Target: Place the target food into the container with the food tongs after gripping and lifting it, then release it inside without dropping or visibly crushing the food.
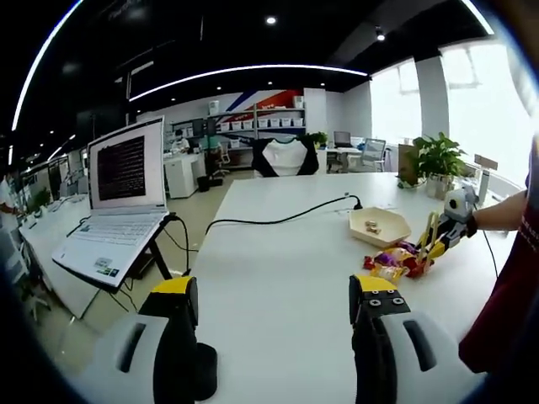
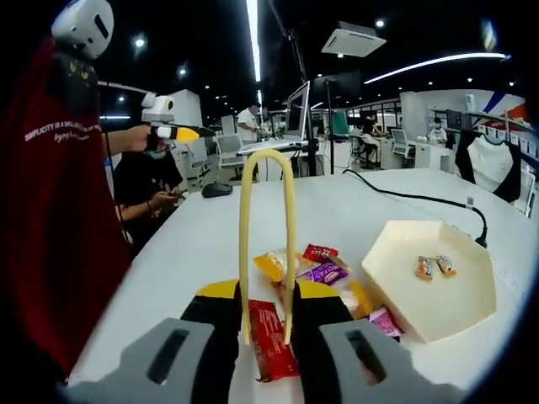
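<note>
A: Item one, the tongs?
B: Yellow, looped. The right gripper pinches them between its jaws, loop end pointing away over the table. The two tips reach down to a red packet lying between the jaws; whether they touch it, I cannot tell. The arms stand slightly apart, nothing gripped between them.

A: Food?
B: A loose heap of wrapped snacks on the white table, just ahead of the right gripper: orange, purple, red and pink wrappers. The left gripper view shows the same heap near the far right edge.

A: Container?
B: Cream hexagonal tray, just beside the heap. Two small wrapped pieces lie inside.

A: Left gripper?
B: Jaws spread wide, holding nothing, above bare table, well apart from the heap.

A: Other entries?
B: Open laptop on a stand, a black cable across the table, a potted plant at the far end.
</note>
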A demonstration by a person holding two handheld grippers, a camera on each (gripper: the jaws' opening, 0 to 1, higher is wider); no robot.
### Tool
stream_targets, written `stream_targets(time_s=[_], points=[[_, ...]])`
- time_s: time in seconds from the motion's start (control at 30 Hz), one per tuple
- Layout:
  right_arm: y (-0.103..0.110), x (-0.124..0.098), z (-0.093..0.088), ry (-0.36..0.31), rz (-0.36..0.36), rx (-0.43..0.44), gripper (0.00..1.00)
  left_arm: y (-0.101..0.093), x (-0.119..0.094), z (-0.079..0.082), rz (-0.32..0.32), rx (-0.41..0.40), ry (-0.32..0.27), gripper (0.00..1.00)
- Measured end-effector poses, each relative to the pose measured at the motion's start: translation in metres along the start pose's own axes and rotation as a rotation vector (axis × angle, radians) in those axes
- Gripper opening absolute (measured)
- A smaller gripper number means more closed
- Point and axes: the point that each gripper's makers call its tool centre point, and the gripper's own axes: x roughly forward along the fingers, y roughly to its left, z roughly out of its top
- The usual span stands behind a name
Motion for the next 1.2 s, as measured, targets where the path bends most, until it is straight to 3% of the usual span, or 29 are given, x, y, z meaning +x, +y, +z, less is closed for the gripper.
stream_targets(time_s=[0.17,0.23,0.27,0.3,0.33,0.37,0.43,0.57,0.63,0.67,0.7,0.73,0.77,0.87,1.0,1.03,1.2], points=[[-0.002,-0.003,-0.005,-0.004,-0.057,-0.023,0.20,-0.003,0.003,-0.001,-0.011,0.004,0.002,0.78],[-0.004,-0.005,-0.022,0.075,-0.080,-0.046,0.20,-0.005,0.004,-0.003,-0.018,0.005,0.011,0.78],[0.001,-0.002,-0.013,-0.006,-0.080,-0.085,0.19,-0.005,0.004,-0.003,-0.019,0.007,0.013,0.78],[0.002,-0.007,-0.009,-0.003,-0.100,-0.004,0.18,-0.006,0.005,-0.003,-0.024,0.009,0.015,0.78],[-0.010,-0.009,-0.009,-0.005,-0.154,-0.030,0.17,-0.007,0.006,-0.002,-0.027,0.010,0.015,0.78],[-0.012,-0.010,-0.006,-0.055,-0.184,0.097,0.17,-0.008,0.006,-0.001,-0.030,0.014,0.013,0.78],[-0.017,-0.010,-0.010,-0.079,-0.219,0.161,0.16,-0.009,0.008,0.000,-0.033,0.016,0.011,0.78],[-0.017,-0.016,-0.012,-0.070,-0.248,0.191,0.15,-0.013,0.014,0.001,-0.046,0.016,0.007,0.77],[-0.021,-0.028,0.000,-0.138,-0.244,0.232,0.16,-0.015,0.017,0.001,-0.055,0.011,0.005,0.77],[-0.023,-0.032,0.016,-0.135,-0.311,0.160,0.16,-0.017,0.020,0.000,-0.061,0.009,0.002,0.77],[-0.019,-0.035,0.030,-0.169,-0.299,0.174,0.16,-0.019,0.022,0.000,-0.066,0.007,0.001,0.77],[-0.023,-0.043,0.052,-0.232,-0.325,0.195,0.16,-0.022,0.026,-0.001,-0.075,0.002,-0.001,0.77],[-0.026,-0.048,0.063,-0.254,-0.347,0.183,0.16,-0.023,0.028,-0.001,-0.081,-0.001,-0.003,0.77],[-0.052,-0.068,0.099,-0.323,-0.454,0.148,0.16,-0.032,0.039,0.000,-0.112,-0.008,-0.014,0.77],[-0.089,-0.083,0.112,-0.360,-0.590,0.156,0.16,-0.039,0.046,0.003,-0.139,-0.011,-0.026,0.77],[-0.103,-0.087,0.112,-0.350,-0.653,0.140,0.16,-0.040,0.048,0.004,-0.145,-0.011,-0.032,0.77],[-0.141,-0.091,0.101,-0.338,-0.784,0.190,0.17,-0.035,0.046,0.005,-0.140,-0.013,-0.043,0.77]])
